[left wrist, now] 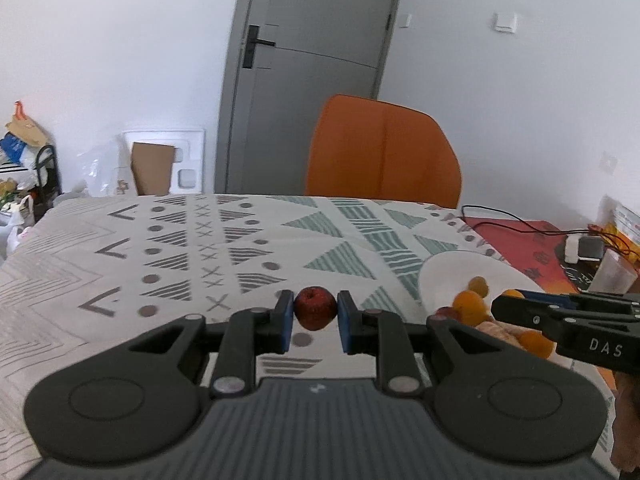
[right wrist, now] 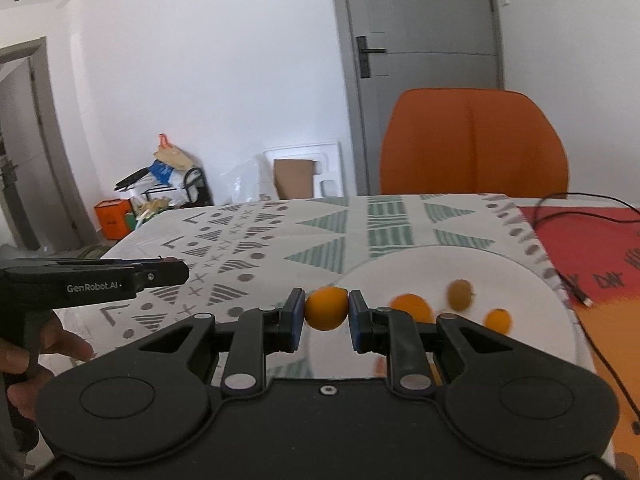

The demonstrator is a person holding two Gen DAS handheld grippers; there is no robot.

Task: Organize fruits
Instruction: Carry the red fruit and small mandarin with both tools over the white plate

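Currently the left gripper (left wrist: 315, 318) clamps a small red fruit (left wrist: 315, 308) above the counter (left wrist: 120, 280); the right gripper (right wrist: 326, 316) pinches an orange kumquat (right wrist: 327, 307), white plate (right wrist: 532, 280) just right. Lower each gently before loosening, so neither rolls.

**Fruit on plate blurred, part hidden**

Motion blur smears the loose fruits (right wrist: 412, 307) on the white plate (right wrist: 500, 276). In the left wrist view, the right gripper (left wrist: 498, 307) hides part of the pile; its fingertips cannot be seen.
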